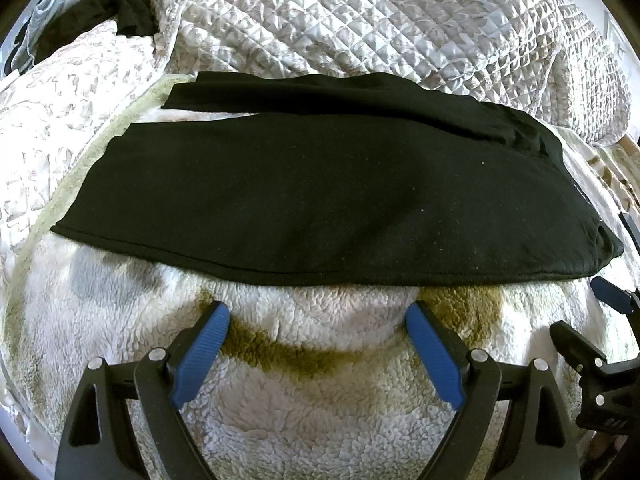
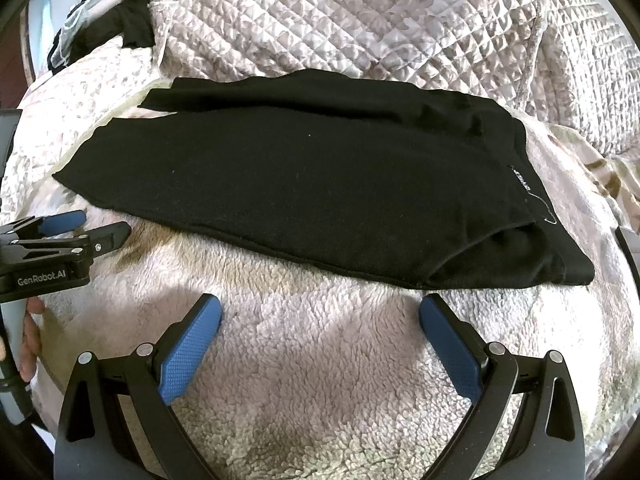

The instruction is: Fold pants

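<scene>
The black pants point(image 1: 320, 192) lay lengthwise across a fleece blanket point(image 1: 320, 400) on the bed, the two legs stacked but not squared: a strip of the far leg showed beyond the near one at the cuff end on our left, and the waistband point(image 2: 528, 188), with its small white label, sat on our right. We judged the lengthwise fold done and a crosswise fold due next. Our left gripper point(image 1: 318, 320) hovered just short of the near hem with its fingers spread and empty, and our right gripper point(image 2: 320, 312) hung near the waist end, likewise released and holding nothing. The main risk was pinching only the top layer, since the edges were offset, so the lower leg would trail and skew the fold. The deep fleece pile could also be caught together with the hem and lifted along. The thin knit might sag or slip from the blue pads. A quilted bedspread point(image 2: 360, 20) was bunched just behind, and a long carry could drag cloth over it.
</scene>
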`<state>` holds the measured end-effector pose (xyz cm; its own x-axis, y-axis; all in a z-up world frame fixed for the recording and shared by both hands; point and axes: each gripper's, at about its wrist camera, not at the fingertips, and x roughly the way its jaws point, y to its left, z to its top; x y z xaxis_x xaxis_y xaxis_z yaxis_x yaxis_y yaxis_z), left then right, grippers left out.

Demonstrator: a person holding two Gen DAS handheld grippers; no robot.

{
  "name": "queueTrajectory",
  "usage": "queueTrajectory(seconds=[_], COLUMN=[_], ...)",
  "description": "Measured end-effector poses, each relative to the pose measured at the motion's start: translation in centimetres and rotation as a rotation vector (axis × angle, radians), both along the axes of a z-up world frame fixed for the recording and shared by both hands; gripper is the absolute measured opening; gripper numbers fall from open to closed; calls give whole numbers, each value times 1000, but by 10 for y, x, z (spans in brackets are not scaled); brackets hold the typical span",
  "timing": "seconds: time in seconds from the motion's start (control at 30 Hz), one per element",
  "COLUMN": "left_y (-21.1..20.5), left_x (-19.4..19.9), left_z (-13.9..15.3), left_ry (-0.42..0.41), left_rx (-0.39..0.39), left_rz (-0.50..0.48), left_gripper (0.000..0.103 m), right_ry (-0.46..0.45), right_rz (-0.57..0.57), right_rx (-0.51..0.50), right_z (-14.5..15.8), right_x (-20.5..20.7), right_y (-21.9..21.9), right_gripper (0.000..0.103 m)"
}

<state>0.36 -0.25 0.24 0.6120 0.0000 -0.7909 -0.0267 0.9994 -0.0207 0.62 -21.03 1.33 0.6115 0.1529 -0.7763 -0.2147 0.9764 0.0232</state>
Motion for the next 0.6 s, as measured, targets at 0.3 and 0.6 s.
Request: queueTrajectory(seconds=[0.3,0.6], left_y=[-1,-2], left_x=[-3,-5], left_z=[-1,-1], left_ry=[-6,-7], left_rx=[1,3], left_rz=[-9,-12], left_gripper=[92,92], right_ry=[19,-4], right_rz=[11,6], right_rx=[0,17], right_z=[0,1], right_x=[0,-2], right_y=[0,-1], right_gripper=[99,99])
